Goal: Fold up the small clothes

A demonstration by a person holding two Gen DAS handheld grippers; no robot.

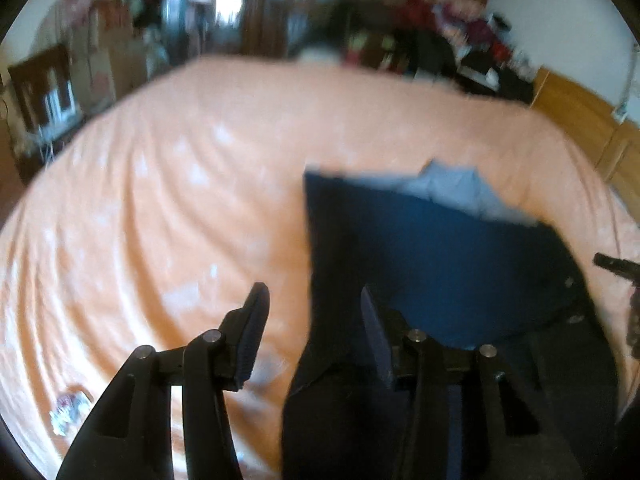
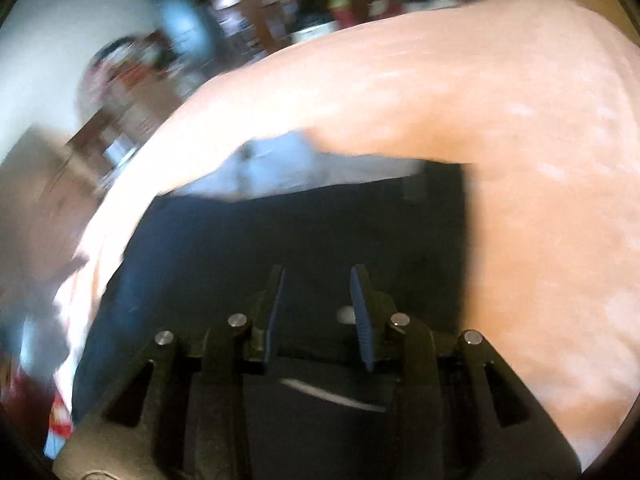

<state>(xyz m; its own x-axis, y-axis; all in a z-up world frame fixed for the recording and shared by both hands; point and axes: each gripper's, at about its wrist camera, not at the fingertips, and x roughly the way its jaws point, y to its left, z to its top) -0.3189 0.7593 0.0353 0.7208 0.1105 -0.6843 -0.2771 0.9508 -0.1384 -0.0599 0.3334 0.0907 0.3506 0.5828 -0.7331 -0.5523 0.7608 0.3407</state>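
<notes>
Two grippers are hovering over one dark garment that is lying on an orange bedspread. Both views are showing motion blur, so fine detail is being lost.

Left wrist view: the garment is appearing as navy-blue cloth with straight edges and a sharp far-left corner, and its near part is reading almost black. A pale grey-blue piece of cloth is sticking out beyond its far edge; whether this is a lining or a separate item cannot be told. Small pale dots, possibly snaps, are showing near the garment's right edge. The left gripper is standing with its jaws wide apart and nothing between them; its left finger is sitting over bare bedspread and its right finger over the garment's left edge. A dark tip of the other tool is entering at the right border.

Right wrist view: the garment is filling the middle of the frame, lying flat, with a straight right edge against the bedspread and the pale cloth along its far side. The right gripper is also spread, gripping nothing, both fingers positioned above dark cloth; contact with it cannot be judged. A thin white streak is lying on the fabric just behind the fingers.

Blurred furniture and clutter are lining the room beyond the bed.
</notes>
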